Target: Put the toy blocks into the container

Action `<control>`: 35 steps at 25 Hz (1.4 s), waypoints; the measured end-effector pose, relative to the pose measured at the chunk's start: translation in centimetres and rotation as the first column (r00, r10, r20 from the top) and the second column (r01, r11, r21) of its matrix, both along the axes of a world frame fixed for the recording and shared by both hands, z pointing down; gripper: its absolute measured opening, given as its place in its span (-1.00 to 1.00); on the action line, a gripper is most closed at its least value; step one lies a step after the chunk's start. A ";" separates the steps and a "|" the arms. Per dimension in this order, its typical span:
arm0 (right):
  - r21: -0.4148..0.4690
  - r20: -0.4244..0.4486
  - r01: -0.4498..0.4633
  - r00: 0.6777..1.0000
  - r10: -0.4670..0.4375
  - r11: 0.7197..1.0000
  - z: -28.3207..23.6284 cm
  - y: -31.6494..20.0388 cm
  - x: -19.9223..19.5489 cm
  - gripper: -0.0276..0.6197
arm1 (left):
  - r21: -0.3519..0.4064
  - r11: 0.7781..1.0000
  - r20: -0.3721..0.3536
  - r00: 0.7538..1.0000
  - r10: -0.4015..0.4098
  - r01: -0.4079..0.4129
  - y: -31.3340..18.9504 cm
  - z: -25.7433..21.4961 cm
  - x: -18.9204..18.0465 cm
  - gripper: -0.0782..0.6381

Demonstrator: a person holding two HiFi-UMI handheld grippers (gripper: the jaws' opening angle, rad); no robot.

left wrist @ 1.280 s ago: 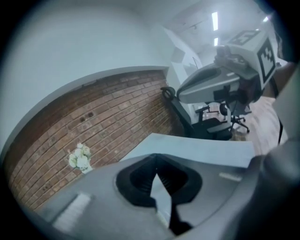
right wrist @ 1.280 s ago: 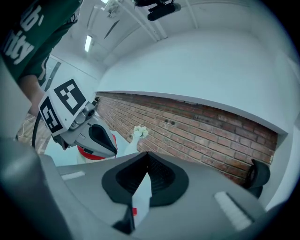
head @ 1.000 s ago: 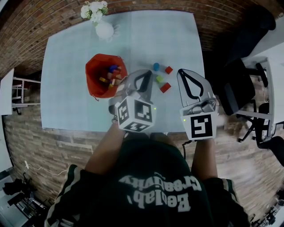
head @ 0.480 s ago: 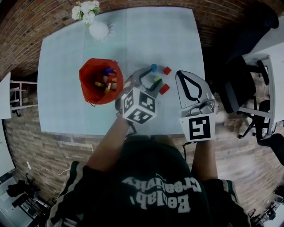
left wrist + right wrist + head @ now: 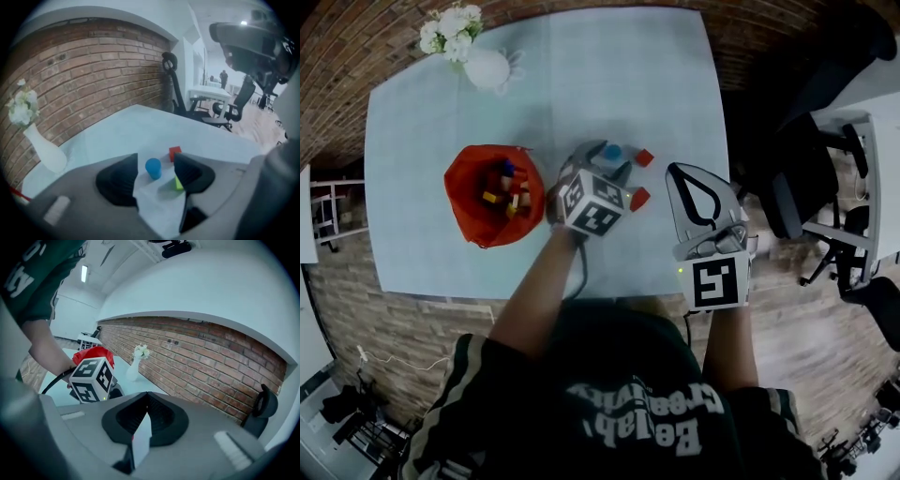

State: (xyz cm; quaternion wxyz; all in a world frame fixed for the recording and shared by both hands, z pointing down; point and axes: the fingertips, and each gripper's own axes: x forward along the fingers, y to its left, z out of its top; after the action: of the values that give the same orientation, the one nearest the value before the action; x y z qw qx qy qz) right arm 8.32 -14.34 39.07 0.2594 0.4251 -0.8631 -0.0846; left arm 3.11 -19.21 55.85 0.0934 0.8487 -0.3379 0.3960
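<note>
Surface (image 5: 609, 75) carries the red container (image 5: 459, 214), which has several blocks (image 5: 502, 187) in it. Right of the container, the left hand-held gripper (image 5: 157, 161) has jaws that have just been opening, with the blue cylinder (image 5: 153, 168) between them and the pads clear of it. Farther right, the right hand-held gripper (image 5: 146, 395) is closed on nothing. Green block (image 5: 178, 183) and red cube (image 5: 175, 153) lie near the cylinder, also right of the container.

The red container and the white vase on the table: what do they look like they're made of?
The red container looks like soft fabric or a thin flexible sheet: its rim is uneven, its wall is crumpled and its surface is matte. The white vase looks like ceramic, perhaps plastic: it is smooth, rounded and evenly white, and holds a rigid shape.
</note>
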 end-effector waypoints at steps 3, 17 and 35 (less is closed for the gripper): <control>-0.028 0.008 -0.005 1.000 0.005 1.000 1.0 -0.4 0.3 -0.90 | -0.033 0.999 -0.003 1.000 -0.003 0.003 -0.8 1.6 0.0 -0.09; -0.077 0.016 -0.036 0.999 0.037 0.996 3.5 -1.5 1.3 -0.90 | -0.121 0.993 0.003 1.000 0.002 -0.001 -2.0 5.8 0.1 -0.37; -0.016 0.053 -0.072 0.996 0.073 0.997 -0.3 -1.5 1.9 -0.90 | 0.024 0.992 -0.024 0.992 0.125 -0.125 1.3 -2.1 2.0 -0.37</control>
State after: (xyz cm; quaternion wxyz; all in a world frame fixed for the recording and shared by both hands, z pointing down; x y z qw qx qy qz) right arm 10.17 -15.89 38.82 0.2423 0.4564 -0.8542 -0.0578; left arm 5.10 -17.90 53.74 0.0634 0.8741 -0.2872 0.3865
